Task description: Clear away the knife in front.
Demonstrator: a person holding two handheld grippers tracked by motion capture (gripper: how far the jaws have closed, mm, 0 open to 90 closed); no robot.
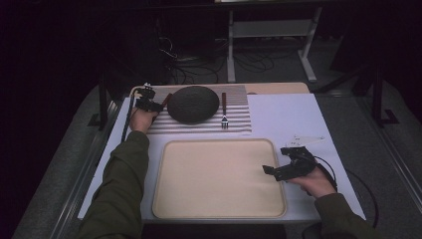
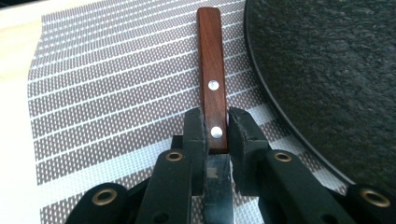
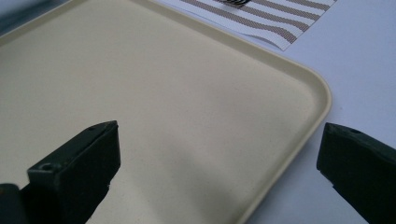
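Observation:
A knife with a reddish wooden handle (image 2: 212,60) lies on a striped placemat (image 2: 107,93), just left of a dark round plate (image 2: 327,79). My left gripper (image 2: 216,135) is shut on the handle's near end, close to the lower rivet, and the blade runs back under the jaws. In the high view the left gripper (image 1: 152,104) sits at the plate's (image 1: 193,103) left edge. A fork (image 1: 224,112) with a dark handle lies to the right of the plate. My right gripper (image 1: 271,172) hangs open over the right edge of a beige tray (image 1: 219,199), with nothing between its jaws (image 3: 217,149).
The beige tray (image 3: 163,93) takes up the near middle of the white table (image 1: 293,117). The placemat (image 1: 239,124) lies behind it, and its corner (image 3: 280,18) reaches close to the tray's rim. Cables and table legs stand on the floor beyond the far edge.

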